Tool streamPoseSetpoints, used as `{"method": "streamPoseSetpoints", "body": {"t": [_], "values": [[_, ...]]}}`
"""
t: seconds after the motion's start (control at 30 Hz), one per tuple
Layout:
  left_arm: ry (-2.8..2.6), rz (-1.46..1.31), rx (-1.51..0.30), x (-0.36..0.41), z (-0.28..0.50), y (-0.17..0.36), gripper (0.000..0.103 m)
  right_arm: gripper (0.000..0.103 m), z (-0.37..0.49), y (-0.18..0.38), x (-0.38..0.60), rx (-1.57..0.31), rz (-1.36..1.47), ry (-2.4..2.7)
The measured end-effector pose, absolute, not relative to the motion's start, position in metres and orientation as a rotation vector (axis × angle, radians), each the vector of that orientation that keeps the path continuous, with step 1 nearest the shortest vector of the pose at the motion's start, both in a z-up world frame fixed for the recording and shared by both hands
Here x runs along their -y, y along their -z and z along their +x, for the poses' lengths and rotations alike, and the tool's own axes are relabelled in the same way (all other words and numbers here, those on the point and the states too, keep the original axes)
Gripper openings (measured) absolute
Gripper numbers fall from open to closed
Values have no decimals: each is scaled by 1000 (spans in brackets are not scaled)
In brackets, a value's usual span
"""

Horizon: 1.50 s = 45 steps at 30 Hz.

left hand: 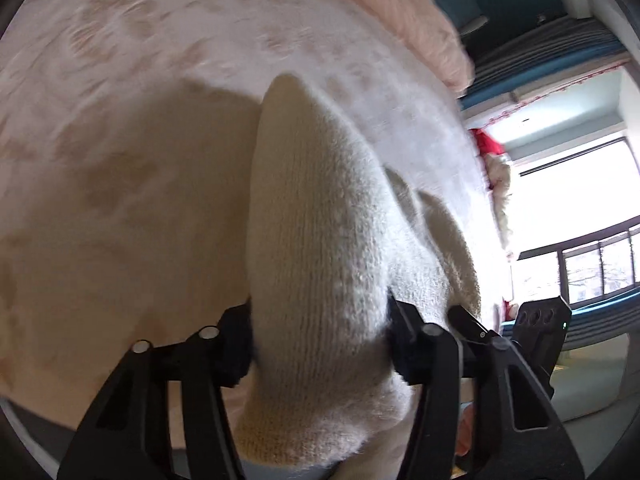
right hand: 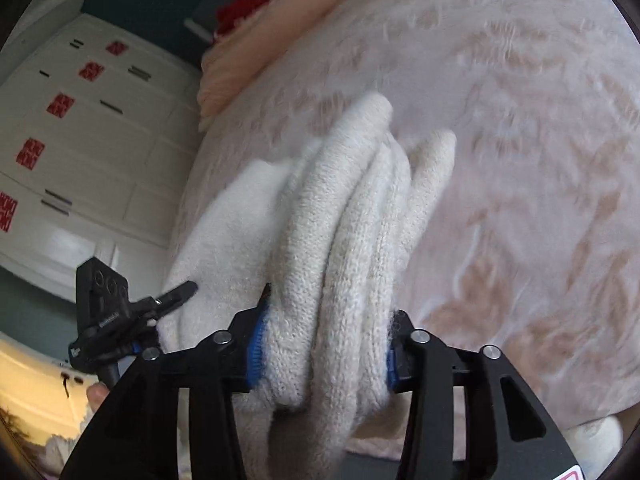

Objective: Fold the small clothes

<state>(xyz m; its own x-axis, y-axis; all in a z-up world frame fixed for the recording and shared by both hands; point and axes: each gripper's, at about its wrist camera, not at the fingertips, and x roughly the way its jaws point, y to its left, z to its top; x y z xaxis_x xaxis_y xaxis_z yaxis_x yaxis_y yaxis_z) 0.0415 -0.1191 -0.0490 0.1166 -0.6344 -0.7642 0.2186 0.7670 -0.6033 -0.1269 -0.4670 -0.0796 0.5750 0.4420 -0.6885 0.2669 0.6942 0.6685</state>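
A cream knitted garment [left hand: 320,248] is held bunched above a bed covered with a pale patterned bedspread [left hand: 140,80]. The left gripper [left hand: 316,348] is seen clamped on a thick fold of the knit, which bulges up between its black fingers [left hand: 232,344]. In the right wrist view, the right gripper [right hand: 324,352] is closed on several stacked folds of the same garment [right hand: 340,220], pressed between blue-edged pads [right hand: 256,352]. The left gripper [right hand: 132,316] is also visible there, just beside the fabric's left edge. A pink pillow [right hand: 256,48] is seen at the bed's far end, and white cabinet doors with red decals [right hand: 60,120] beyond
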Motion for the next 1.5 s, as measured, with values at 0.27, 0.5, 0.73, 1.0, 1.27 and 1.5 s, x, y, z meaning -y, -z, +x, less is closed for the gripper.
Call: {"method": "streamPoseSetpoints", "body": {"t": [0.27, 0.5, 0.73, 1.0, 1.27, 1.5], "values": [[561, -295, -1258, 101, 22, 50, 66, 68, -159, 76, 446, -1010, 708, 83], [539, -96, -1203, 131, 17, 37, 68, 48, -123, 68, 433, -1051, 580, 63], [506, -46, -1218, 132, 16, 39, 74, 15, -112, 23, 422, -919, 493, 32], [492, -5, -1217, 138, 12, 47, 80, 49, -119, 79, 453, -1044, 644, 114], [497, -77, -1266, 136, 19, 56, 90, 78, -134, 103, 438, -1141, 649, 113], [547, -209, -1371, 138, 33, 86, 98, 96, -134, 127, 453, -1085, 851, 78]]}}
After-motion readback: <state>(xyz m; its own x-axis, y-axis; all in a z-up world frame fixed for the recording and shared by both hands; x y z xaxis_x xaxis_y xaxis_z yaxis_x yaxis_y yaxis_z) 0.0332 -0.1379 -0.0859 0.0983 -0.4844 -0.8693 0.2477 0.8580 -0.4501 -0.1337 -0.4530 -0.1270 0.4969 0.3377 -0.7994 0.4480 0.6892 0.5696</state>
